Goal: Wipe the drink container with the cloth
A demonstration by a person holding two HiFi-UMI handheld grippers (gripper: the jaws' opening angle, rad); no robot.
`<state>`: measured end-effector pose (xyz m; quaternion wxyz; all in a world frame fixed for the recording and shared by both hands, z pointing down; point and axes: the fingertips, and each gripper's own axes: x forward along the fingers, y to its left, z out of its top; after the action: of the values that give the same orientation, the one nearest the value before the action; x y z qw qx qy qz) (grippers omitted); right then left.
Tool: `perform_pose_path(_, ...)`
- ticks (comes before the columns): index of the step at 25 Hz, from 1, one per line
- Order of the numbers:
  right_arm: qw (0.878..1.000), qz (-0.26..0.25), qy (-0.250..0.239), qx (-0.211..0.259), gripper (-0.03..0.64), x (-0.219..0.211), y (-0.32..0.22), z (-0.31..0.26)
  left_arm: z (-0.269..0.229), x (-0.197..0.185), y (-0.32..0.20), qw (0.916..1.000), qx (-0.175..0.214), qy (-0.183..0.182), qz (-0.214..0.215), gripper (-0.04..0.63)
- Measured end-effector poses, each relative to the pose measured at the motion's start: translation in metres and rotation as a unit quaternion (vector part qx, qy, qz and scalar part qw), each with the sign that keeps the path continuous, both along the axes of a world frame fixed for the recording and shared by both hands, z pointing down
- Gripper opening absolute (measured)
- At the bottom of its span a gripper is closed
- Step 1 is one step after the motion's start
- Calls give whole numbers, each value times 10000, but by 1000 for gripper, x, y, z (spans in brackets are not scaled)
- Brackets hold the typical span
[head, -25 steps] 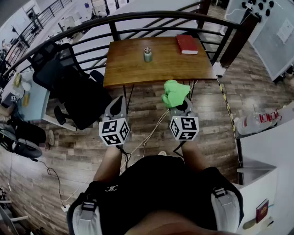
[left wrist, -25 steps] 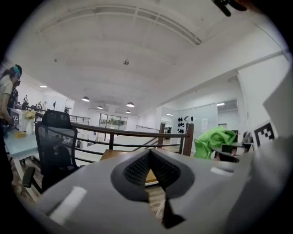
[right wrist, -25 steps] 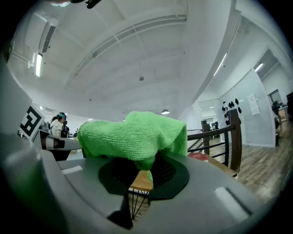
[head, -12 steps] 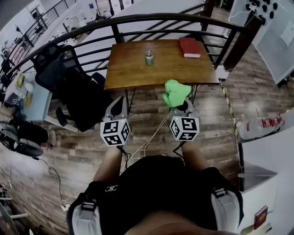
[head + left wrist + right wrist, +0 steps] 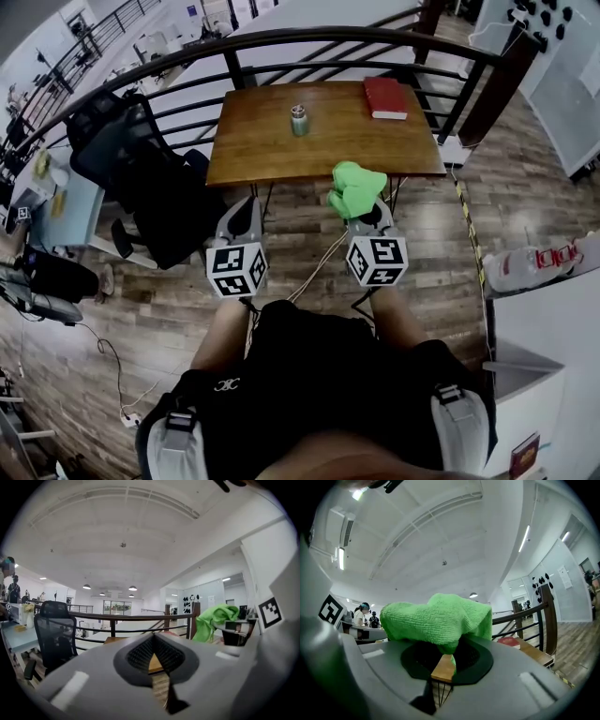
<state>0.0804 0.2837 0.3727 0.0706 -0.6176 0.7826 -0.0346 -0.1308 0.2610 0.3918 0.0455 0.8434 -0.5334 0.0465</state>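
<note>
A small metal drink container (image 5: 299,120) stands upright near the middle of a wooden table (image 5: 253,150), well ahead of both grippers. My right gripper (image 5: 368,211) is shut on a bright green cloth (image 5: 356,188), which bunches over its jaws (image 5: 440,623). My left gripper (image 5: 242,217) is shut and holds nothing; its jaws meet in the left gripper view (image 5: 153,660). Both grippers hang over the wooden floor, short of the table's near edge. The green cloth (image 5: 214,620) also shows at the right of the left gripper view.
A red book (image 5: 384,97) lies on the table's far right. A black railing (image 5: 281,39) curves behind the table. A black office chair (image 5: 141,178) stands left of it. Cables (image 5: 309,277) trail on the floor. A white counter (image 5: 553,309) is at the right.
The view has shifted slightly; the table and chair sit a little lower and nearer in the frame. Both grippers keep their places and grip.
</note>
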Motion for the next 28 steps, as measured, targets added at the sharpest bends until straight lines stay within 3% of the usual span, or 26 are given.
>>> perform_pose_path(16,9994,-13,-19,-337,46,14,-60,28,29,18,-65,9996,-242,148,56,53)
perform_pose_path(28,9989,68,98,-455,46,12,-172,45,48,17,-179,9989,-386,224,123,53)
